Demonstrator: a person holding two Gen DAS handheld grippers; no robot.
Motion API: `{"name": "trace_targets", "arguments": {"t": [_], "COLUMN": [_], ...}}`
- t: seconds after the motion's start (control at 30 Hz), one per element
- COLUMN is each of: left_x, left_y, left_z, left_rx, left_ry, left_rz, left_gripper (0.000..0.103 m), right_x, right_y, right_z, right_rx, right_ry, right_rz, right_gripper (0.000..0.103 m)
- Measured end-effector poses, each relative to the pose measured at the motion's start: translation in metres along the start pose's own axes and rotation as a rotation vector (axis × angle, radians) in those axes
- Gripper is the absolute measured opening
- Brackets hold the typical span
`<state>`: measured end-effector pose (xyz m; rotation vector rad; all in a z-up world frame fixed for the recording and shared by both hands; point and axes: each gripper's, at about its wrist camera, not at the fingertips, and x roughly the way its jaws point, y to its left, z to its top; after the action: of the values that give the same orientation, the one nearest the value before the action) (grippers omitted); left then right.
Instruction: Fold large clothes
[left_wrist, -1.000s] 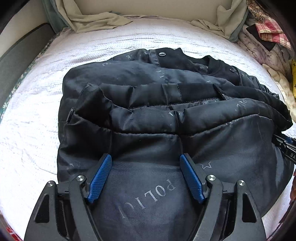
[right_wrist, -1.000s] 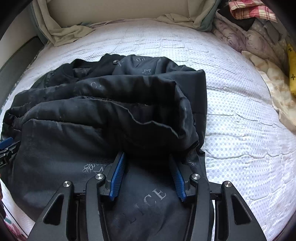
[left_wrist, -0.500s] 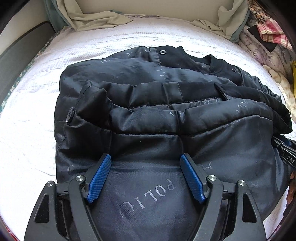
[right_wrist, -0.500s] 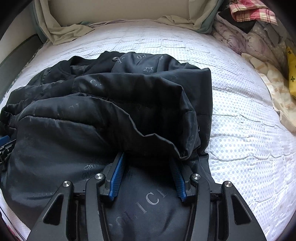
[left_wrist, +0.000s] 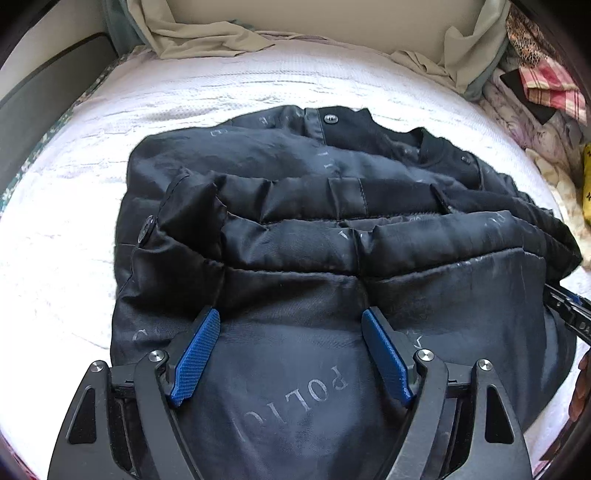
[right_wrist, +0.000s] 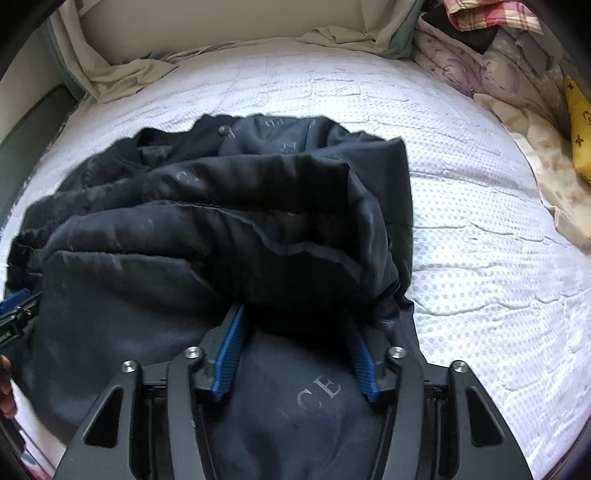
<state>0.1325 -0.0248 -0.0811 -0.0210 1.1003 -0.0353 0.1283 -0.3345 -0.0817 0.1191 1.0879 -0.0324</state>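
A black padded jacket (left_wrist: 332, 206) lies folded in a thick bundle on the white bed cover (left_wrist: 66, 229), collar and snap buttons at the far side. My left gripper (left_wrist: 291, 314) stands wide open over its near part, the lettered fabric bulging between the blue pads (left_wrist: 195, 354), tips against a padded ridge. In the right wrist view the same jacket (right_wrist: 184, 229) fills the left half. My right gripper (right_wrist: 295, 312) has its jaws opening, with jacket fabric between them and the tips under an overhanging fold. Each gripper's edge shows in the other's view.
Crumpled beige sheets (left_wrist: 207, 33) lie along the headboard. Quilts and a plaid cloth (left_wrist: 550, 81) are piled at the right, with a yellow item (right_wrist: 580, 122) beside them. A dark bed frame (left_wrist: 48, 92) runs on the left. Bare white cover (right_wrist: 480, 258) lies right of the jacket.
The right gripper's pads have spread apart over the jacket fabric. The left gripper and the jacket have hardly shifted.
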Motion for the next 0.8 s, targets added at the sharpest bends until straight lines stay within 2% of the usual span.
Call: {"name": "trace_targets", "arguments": {"t": [0.03, 0.23, 0.37, 0.57, 0.7, 0.8], "left_x": [-0.004, -0.029, -0.045, -0.049, -0.046, -0.041], "left_y": [0.000, 0.004, 0.005, 0.010, 0.011, 0.013], "left_z": [0.001, 0.001, 0.001, 0.000, -0.002, -0.003], "left_rx": [0.000, -0.007, -0.005, -0.014, -0.015, -0.013], "left_ry": [-0.002, -0.040, -0.077, -0.078, -0.070, -0.061], "left_rz": [-0.004, -0.008, 0.004, 0.015, 0.025, 0.043], "left_gripper": [0.082, 0.082, 0.082, 0.082, 0.082, 0.082], "right_x": [-0.012, -0.071, -0.088, -0.069, -0.049, -0.030], "right_y": [0.001, 0.004, 0.019, 0.068, 0.094, 0.100], "right_z": [0.001, 0.005, 0.002, -0.011, -0.020, -0.022], "right_rx": [0.001, 0.029, -0.003, -0.135, -0.202, -0.211], "right_ry": [-0.027, -0.169, -0.205, -0.165, -0.137, -0.108], "right_rz": [0.008, 0.082, 0.148, 0.207, 0.199, 0.173], "right_gripper": [0.063, 0.063, 0.063, 0.063, 0.063, 0.063]}}
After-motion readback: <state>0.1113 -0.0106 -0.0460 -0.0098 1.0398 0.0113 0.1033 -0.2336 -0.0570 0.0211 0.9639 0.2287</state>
